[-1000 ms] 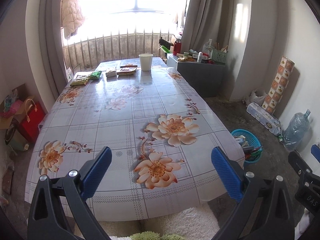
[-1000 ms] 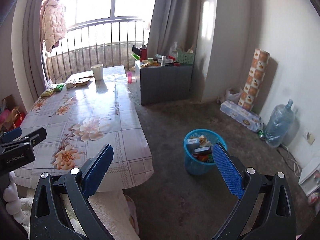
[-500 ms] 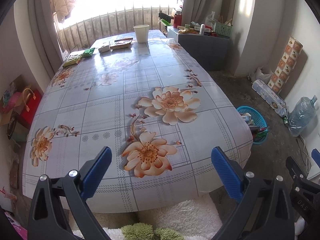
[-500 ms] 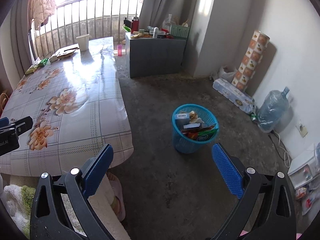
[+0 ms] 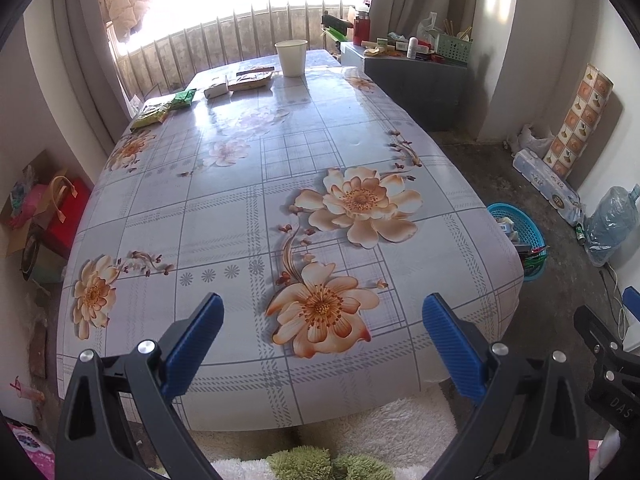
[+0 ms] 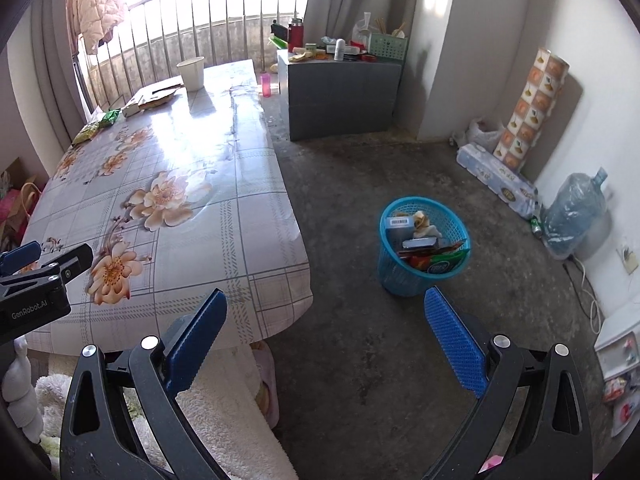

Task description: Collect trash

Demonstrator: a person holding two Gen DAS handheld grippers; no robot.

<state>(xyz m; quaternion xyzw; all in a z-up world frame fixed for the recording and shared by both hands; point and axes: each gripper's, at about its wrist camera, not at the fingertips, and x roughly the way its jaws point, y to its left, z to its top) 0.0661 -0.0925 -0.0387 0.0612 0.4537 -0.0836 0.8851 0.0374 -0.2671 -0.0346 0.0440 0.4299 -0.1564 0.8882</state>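
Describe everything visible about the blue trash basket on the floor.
The round blue plastic mesh basket stands upright on the grey concrete floor, right of the floral-clothed table and apart from it. Its lattice wall narrows toward the base. It is nearly full: a barcoded box, crumpled pale paper, red and green wrappers. Nothing else touches it.

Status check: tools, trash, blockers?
Left tool open, empty. Right tool open, empty. Wrappers on table's far end; blue basket part full. Nothing blocking.
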